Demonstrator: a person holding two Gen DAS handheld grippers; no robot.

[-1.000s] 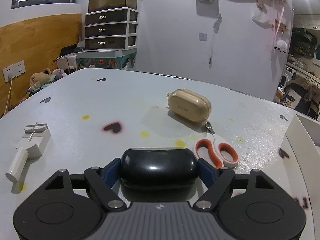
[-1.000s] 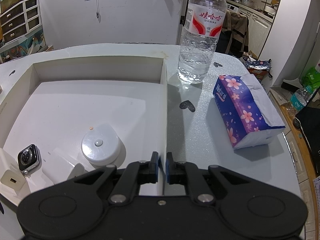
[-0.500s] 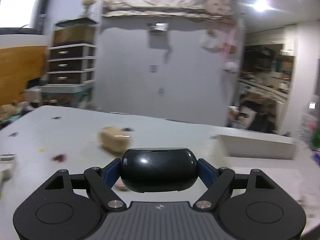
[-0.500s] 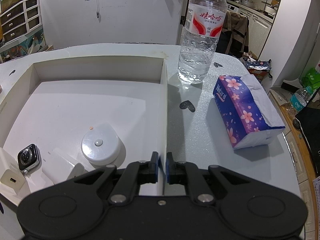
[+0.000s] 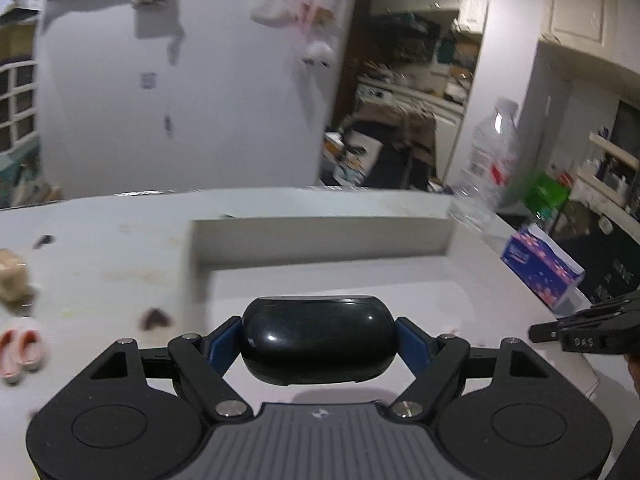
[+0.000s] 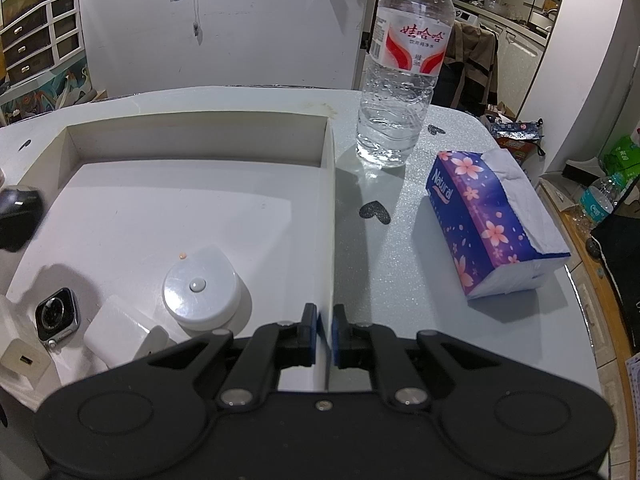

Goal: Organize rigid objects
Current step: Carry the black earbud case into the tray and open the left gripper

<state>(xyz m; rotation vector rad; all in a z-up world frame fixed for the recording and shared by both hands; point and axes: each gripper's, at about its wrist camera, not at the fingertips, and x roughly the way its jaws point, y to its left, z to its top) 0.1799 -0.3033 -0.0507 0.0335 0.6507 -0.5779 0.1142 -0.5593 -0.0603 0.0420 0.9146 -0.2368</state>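
My left gripper (image 5: 319, 340) is shut on a glossy black oval case (image 5: 318, 336) and holds it above the near part of the white tray (image 5: 320, 236). The case also shows at the left edge of the right wrist view (image 6: 18, 216). My right gripper (image 6: 324, 332) is shut on the tray's right wall (image 6: 330, 216). In the tray lie a round white puck (image 6: 200, 290), a smartwatch body (image 6: 56, 316), a white block (image 6: 116, 332) and a small white adapter (image 6: 24, 358). A beige case (image 5: 12, 276) and orange-handled scissors (image 5: 20, 348) lie on the table to the left.
A water bottle (image 6: 404, 68) stands right of the tray's far corner. A purple tissue pack (image 6: 492, 220) lies on the table's right side. The table's right edge is close behind it.
My left gripper has lifted the black case off the table and swung right, from near the scissors to over the tray. The right gripper has not moved.
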